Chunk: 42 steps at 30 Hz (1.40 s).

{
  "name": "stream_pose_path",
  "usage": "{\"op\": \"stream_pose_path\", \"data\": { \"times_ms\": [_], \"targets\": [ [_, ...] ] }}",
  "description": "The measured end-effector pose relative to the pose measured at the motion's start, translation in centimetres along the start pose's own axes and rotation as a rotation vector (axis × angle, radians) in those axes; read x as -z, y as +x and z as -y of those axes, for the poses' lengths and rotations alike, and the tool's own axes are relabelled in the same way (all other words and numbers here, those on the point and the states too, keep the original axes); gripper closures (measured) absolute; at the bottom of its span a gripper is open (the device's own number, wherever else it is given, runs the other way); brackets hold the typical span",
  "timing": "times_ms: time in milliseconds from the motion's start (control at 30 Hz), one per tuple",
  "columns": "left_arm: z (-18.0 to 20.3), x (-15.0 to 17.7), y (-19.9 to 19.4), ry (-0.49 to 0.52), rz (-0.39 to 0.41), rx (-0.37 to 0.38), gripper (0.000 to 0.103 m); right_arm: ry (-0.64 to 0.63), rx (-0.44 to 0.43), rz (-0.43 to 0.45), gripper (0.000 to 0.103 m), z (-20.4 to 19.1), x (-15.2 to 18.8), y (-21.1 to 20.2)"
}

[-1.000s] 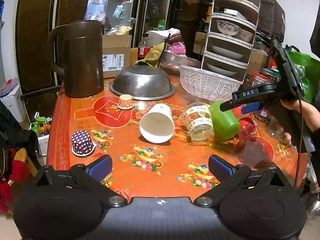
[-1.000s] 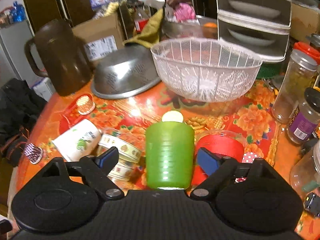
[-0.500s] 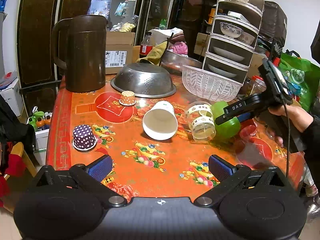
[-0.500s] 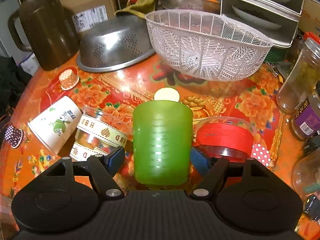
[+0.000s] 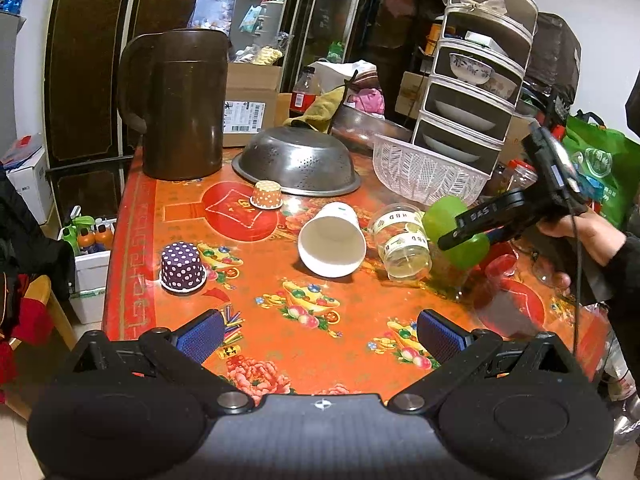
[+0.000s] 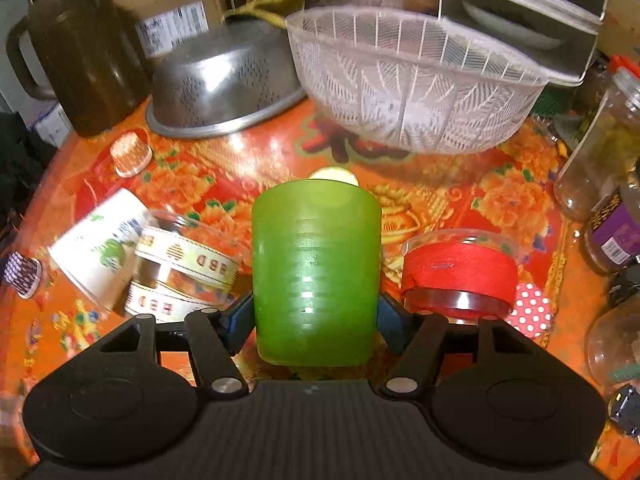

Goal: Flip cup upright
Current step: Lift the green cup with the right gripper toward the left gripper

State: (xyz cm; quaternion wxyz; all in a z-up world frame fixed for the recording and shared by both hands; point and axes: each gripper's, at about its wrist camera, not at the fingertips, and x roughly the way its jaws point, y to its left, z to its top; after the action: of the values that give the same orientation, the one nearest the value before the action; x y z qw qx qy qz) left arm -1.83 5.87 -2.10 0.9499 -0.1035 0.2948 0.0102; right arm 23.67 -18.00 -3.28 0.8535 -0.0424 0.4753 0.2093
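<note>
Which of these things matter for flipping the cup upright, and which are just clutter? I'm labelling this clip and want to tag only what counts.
In the job:
- green cup, clamped in the right gripper
- left gripper, open and idle

Lying about:
- white paper cup on its side
- clear taped cup on its side
- steel colander
- white basket
- brown jug

- A tall dark brown plastic jug point(image 5: 182, 104) stands at the table's far left corner.
- An upturned steel colander point(image 5: 297, 166) sits beside it along the far edge.
- A white plastic lattice basket point(image 6: 412, 80) rests toward the far right.
- A white paper cup point(image 5: 333, 240) lies mid-table.
- A purple dotted cupcake liner point(image 5: 182, 267) sits near the left edge.
</note>
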Motion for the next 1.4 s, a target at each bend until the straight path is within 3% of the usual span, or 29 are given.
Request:
{"op": "stream_pose_path", "data": {
  "times_ms": [300, 533, 700, 867, 1400],
  "targets": [
    [-0.4, 0.1, -1.1, -0.012, 0.014, 0.018, 0.0, -0.02, -0.087, 0.219, 0.038, -2.6, 2.2, -10.7],
    [-1.1, 0.9, -3.6, -0.031, 0.035, 0.028, 0.0, -0.05, -0.174, 0.252, 0.038, -6.6, 8.7, -16.9],
    [-1.6, 1.5, -4.3, -0.047, 0.028, 0.053, 0.0, 0.0, -0.271, 0.174, 0.037, -8.3, 13.6, -15.4],
    [-1.4, 2.1, -3.6, -0.044, -0.039, 0.095, 0.0, 0.056, -0.303, 0.056, 0.038, -8.8, 16.2, -11.6],
    [0.1, 2.6, -0.4, -0.118, -0.229, 0.176, 0.0, 0.013, -0.282, -0.002, 0.037, -10.4, 19.1, -9.3]
  ]
}}
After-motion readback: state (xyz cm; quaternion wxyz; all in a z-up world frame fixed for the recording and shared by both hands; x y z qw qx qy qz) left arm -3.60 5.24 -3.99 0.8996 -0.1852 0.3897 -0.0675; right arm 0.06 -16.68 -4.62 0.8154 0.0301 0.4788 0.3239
